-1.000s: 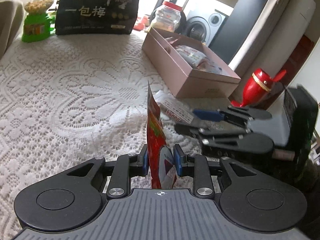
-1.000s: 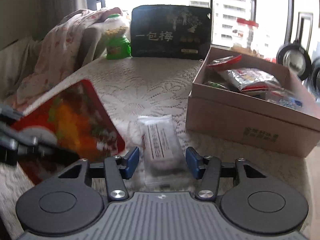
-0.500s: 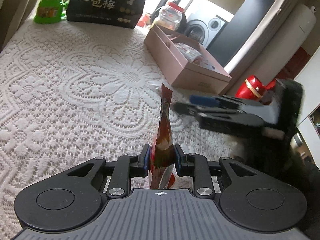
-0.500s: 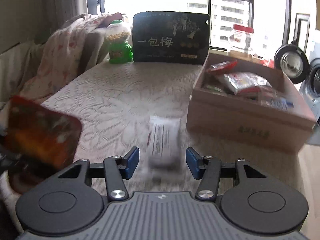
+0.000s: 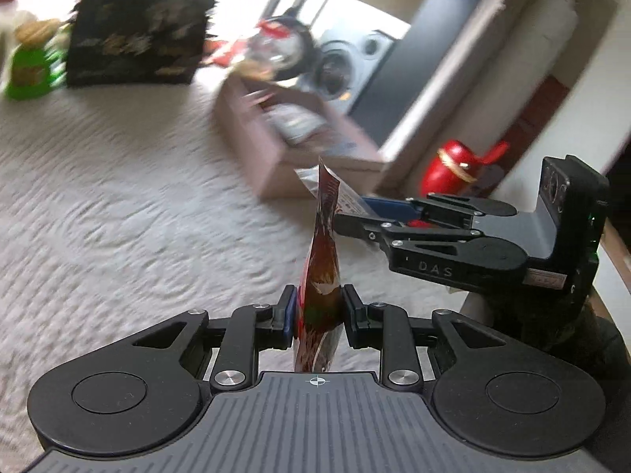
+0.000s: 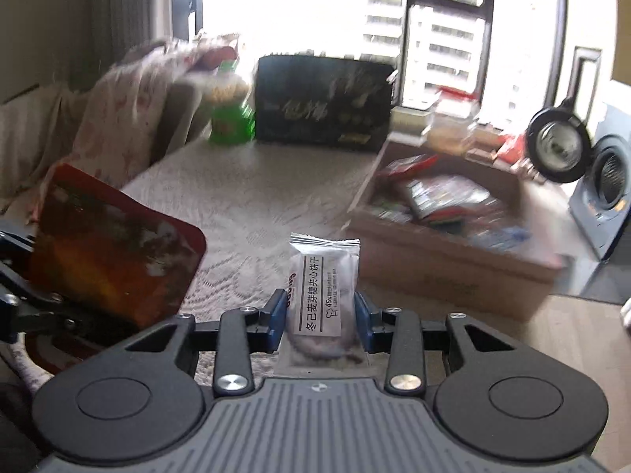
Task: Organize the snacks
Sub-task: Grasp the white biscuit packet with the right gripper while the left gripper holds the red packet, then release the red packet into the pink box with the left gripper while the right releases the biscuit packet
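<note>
- Left gripper (image 5: 317, 309) clamped on red pouch (image 5: 321, 276); pads press it from both sides, pouch edge-on and upright, off the table.
- Right gripper (image 6: 318, 315) has white biscuit pack (image 6: 321, 295) between its blue pads; both pads look to touch the wrapper, so I judge it gripped. Whether it is lifted clear of the cloth, can't tell.
- From the left cam my right gripper (image 5: 355, 216) sits just right of the pouch, jaws pointing left, white pack partly hidden behind the pouch.
- From the right cam the red pouch (image 6: 114, 252) shows its broad face at left, held by the left gripper, whose tips are hidden there.
- Box (image 6: 445, 272) is ahead and to the right on the lace cloth (image 6: 252, 197), open top, several snack packs already inside. Blurred, can't count them.
- Box (image 5: 276, 149) in the left cam is beyond the pouch, well apart from it.
- Progress, my judgement: part done. Some snacks boxed, two in my grippers, neither over the box yet.
- Left to do: carry both to the box, drop them in.
- Black bag (image 6: 321, 104) and green jar (image 6: 228, 118) stand at the far edge; unclear if they belong in the box.
- No other loose packs visible on the cloth near me.
</note>
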A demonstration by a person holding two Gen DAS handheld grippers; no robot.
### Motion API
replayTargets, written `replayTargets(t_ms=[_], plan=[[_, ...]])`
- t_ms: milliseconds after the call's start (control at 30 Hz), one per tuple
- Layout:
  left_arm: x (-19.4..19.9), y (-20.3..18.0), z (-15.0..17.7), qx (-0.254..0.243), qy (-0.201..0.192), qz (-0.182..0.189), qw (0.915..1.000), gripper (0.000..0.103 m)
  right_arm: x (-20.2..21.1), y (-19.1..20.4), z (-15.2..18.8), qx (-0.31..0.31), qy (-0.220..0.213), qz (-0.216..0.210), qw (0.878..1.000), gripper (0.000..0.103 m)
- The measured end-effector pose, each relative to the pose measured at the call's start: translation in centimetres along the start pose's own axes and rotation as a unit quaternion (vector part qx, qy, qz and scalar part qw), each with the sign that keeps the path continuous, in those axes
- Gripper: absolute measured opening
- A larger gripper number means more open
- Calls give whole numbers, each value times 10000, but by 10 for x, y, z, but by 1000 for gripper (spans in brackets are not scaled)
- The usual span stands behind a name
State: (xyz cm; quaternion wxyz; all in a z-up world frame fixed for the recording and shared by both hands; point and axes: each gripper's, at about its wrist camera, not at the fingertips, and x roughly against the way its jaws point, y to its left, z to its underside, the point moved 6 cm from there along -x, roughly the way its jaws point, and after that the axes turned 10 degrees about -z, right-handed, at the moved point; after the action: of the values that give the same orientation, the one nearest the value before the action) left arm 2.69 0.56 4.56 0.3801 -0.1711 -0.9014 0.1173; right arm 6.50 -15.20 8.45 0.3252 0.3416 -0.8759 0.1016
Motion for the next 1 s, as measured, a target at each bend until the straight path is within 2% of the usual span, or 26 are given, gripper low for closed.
replayTargets(t_ms=[200,333,533,600,633,700,733,767,833,900,1000], plan=[[-2,-47,-47,-332,-335,487,9977,29,47,-24,-35,73,-566,533,9969,36],[-17,-50,-103,-59,-662,704,9953,29,64,-53,-70,15,-883,947,9916,36],[-95,-45,-187,664,-685,1068,9897,29,64,-109,-104,-283,-1036,1534,9823,36],[-139,-37,-202,1059,-358,1305,9851,30,55,-128,-104,-435,-962,1619,9811,36],[-164,-30,-204,1233,-119,1312,9836,32,51,-134,-101,-508,-929,1633,9809,36],[-198,-12,-202,1417,55,1044,9844,32,38,-148,-95,-708,-846,1567,9815,36],[-207,-3,-201,1421,41,874,9860,42,30,-152,-92,-806,-818,1509,9819,36],[-208,5,-200,1398,-48,771,9872,44,21,-154,-91,-884,-796,1447,9823,36],[-196,20,-202,1384,-395,885,9856,44,4,-156,-90,-988,-762,1306,9835,36],[-173,33,-203,1302,-786,810,9850,44,-18,-157,-95,-1021,-733,1198,9848,36],[-132,50,-199,994,-1315,165,9862,44,-53,-155,-105,-1153,-732,1004,9855,37]])
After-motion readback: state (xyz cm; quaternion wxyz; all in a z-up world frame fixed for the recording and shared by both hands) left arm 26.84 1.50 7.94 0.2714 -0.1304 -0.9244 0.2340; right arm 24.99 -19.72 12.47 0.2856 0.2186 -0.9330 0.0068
